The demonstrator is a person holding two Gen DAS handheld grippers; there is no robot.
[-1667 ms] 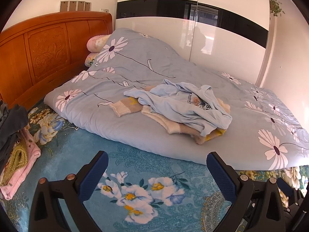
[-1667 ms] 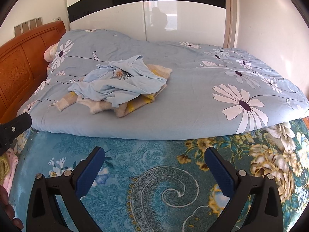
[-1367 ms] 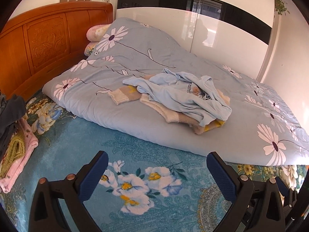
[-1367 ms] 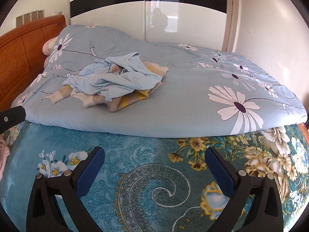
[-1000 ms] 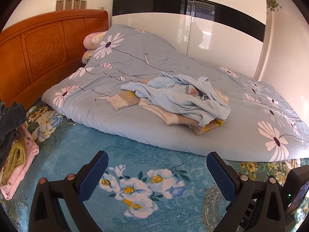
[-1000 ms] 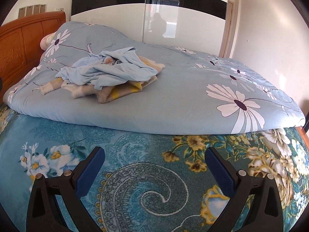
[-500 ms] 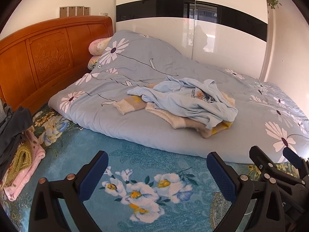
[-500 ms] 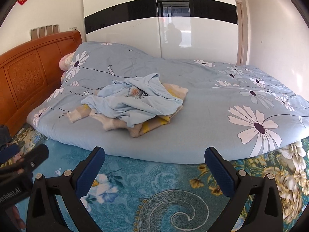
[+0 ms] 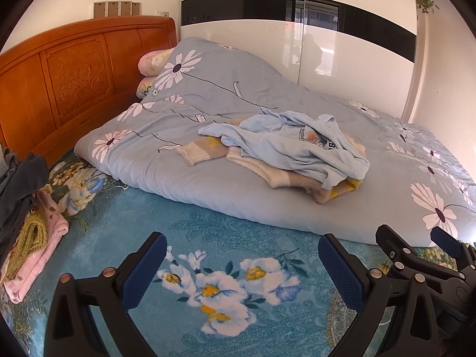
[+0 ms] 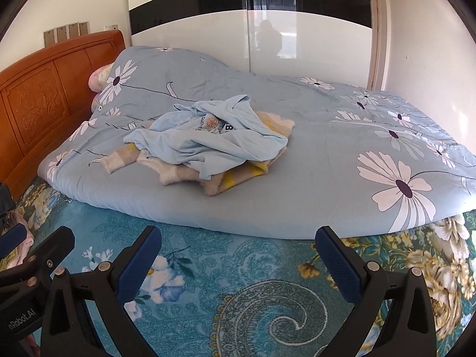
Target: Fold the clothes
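Observation:
A crumpled light blue top (image 9: 285, 145) (image 10: 208, 139) lies on a cream and yellow knitted sweater (image 9: 297, 178) (image 10: 214, 181), both heaped in the middle of a pale blue flowered duvet (image 9: 208, 184) (image 10: 327, 148). My left gripper (image 9: 242, 263) hangs open over the teal flowered bedspread (image 9: 208, 238), well short of the heap. Beside it my right gripper (image 10: 238, 255) is open too, empty, and shows at the lower right of the left wrist view as the right gripper (image 9: 416, 247). The left gripper (image 10: 32, 247) also appears at the lower left of the right wrist view.
A carved wooden headboard (image 9: 74, 74) stands at the left with pink pillows (image 9: 153, 59) against it. Folded clothes (image 9: 26, 217) are stacked at the left bed edge. A glossy white wardrobe (image 9: 297, 44) runs behind the bed.
Both grippers have drifted and risen a little, so the heap sits more central. The right gripper has come into the left wrist view. Nothing was touched.

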